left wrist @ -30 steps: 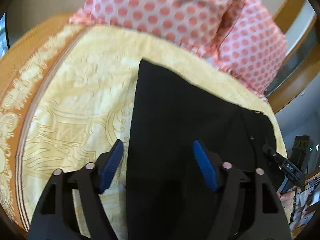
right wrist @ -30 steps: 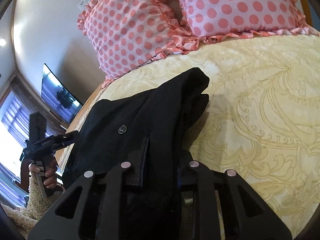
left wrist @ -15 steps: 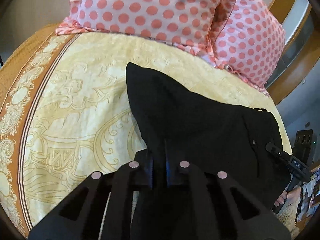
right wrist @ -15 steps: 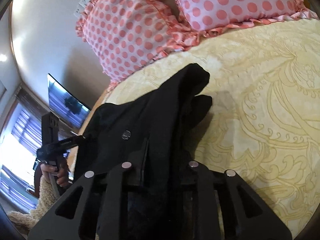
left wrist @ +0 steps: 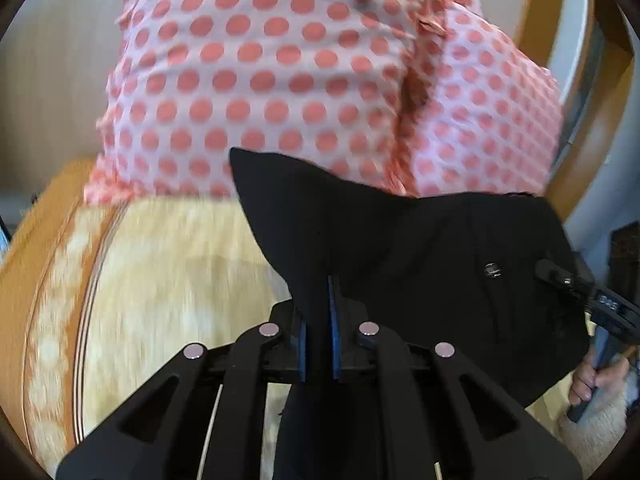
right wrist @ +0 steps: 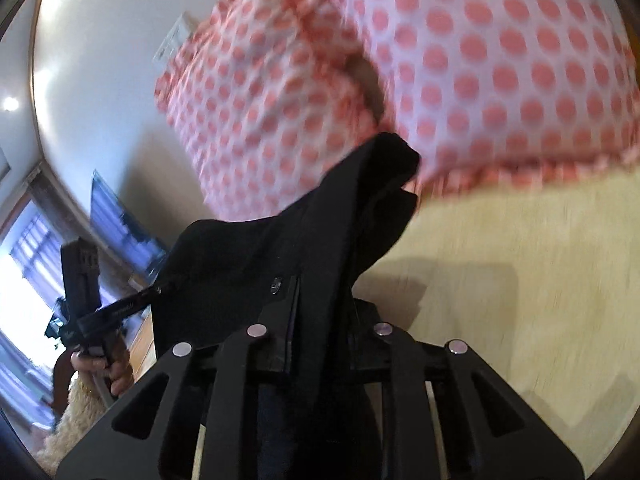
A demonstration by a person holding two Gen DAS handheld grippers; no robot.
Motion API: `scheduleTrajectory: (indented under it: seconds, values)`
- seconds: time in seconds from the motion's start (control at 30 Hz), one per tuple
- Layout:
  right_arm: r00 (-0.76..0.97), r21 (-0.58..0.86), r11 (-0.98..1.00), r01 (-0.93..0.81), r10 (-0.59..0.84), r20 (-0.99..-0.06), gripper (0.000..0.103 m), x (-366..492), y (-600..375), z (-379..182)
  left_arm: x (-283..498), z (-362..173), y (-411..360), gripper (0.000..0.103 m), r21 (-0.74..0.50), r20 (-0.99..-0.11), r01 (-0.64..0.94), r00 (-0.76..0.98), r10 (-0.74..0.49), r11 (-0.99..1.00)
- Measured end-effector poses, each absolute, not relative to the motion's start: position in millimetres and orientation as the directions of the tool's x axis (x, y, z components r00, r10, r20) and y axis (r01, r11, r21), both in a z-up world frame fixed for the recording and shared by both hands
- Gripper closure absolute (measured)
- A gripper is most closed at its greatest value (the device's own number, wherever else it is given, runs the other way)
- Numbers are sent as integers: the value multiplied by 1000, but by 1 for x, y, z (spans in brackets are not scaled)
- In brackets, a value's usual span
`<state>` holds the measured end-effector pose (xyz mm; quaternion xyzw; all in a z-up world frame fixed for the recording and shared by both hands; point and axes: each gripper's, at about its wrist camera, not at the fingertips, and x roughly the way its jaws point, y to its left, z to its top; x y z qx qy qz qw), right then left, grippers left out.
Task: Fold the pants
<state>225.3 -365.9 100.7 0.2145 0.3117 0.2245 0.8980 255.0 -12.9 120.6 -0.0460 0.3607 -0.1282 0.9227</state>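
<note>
My left gripper [left wrist: 318,320] is clamped on an edge of the black pants [left wrist: 400,248], my right gripper [right wrist: 320,320] on another. The cloth hangs between them above the yellow bedspread [left wrist: 172,264], in front of the dotted pillows [left wrist: 260,80].

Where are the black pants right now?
The black pants hang between the left tongs and right tongs, over the yellow bedspread, before the spotted pillows.
</note>
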Motion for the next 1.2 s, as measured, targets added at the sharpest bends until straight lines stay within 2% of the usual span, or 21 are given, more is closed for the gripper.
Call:
scheduleTrajectory:
  seconds: [0.1,0.17,0.23,0.33,0.37,0.4,0.47,0.5,0.57,0.67,0.73,0.8,0.83,0.97,1.0,1.03,1.07,1.13,1.2]
  values:
    - [711,519,831,-198,486,-507,84,261,-371,83,301,105,-19,94,-174,-680,155,695,-233,972]
    - [676,510,851,-125,449,-584,84,282,-372,60,328,82,-18,94,-200,-736,115,638,-227,973]
    - [628,469,882,-41,388,-674,83,300,-372,31,349,53,-21,92,-174,-789,77,586,-186,982]
    - [644,401,916,2,305,-701,64,297,-372,30,355,37,-26,81,-116,-803,51,583,-124,992]
    - [653,362,932,13,266,-709,53,294,-371,34,354,39,-28,77,-98,-801,56,588,-112,994]
    - [674,293,956,36,193,-713,38,288,-369,43,350,44,-28,74,-78,-796,54,598,-95,996]
    - [740,220,973,68,98,-666,35,270,-373,61,337,57,-24,69,-45,-765,34,642,-56,998]
    - [789,198,978,67,69,-610,35,254,-373,75,324,67,-21,64,-26,-733,32,679,-41,999]
    - [821,217,976,-18,138,-554,35,236,-370,88,301,82,-20,47,-19,-687,57,724,-55,998]
    - [750,240,952,-190,299,-589,35,221,-343,85,264,88,-34,33,-101,-685,200,696,-214,975]
    - [671,211,950,-230,312,-673,35,222,-323,67,250,77,-51,30,-109,-723,276,638,-267,955]
    - [597,168,969,-180,243,-764,34,231,-313,44,251,56,-62,30,-85,-778,279,581,-239,956]
    - [586,169,972,-166,235,-776,33,233,-314,36,255,46,-64,30,-79,-804,265,553,-218,961]
    - [602,205,972,-112,230,-765,29,226,-323,43,257,35,-69,25,-45,-812,228,558,-169,973]
    - [621,232,968,-96,240,-746,22,215,-327,51,251,39,-68,24,-49,-810,207,565,-160,977]
    - [641,247,965,-89,246,-727,15,203,-332,56,244,43,-66,17,-59,-801,198,575,-165,978]
    - [661,235,969,-73,223,-717,1,189,-336,60,233,49,-63,9,-62,-788,187,594,-163,980]
    - [723,130,991,-3,92,-684,1,155,-337,69,202,62,-53,4,-25,-742,161,658,-126,987]
    - [758,69,998,3,43,-651,1,130,-329,67,169,68,-51,2,33,-705,126,706,-67,991]
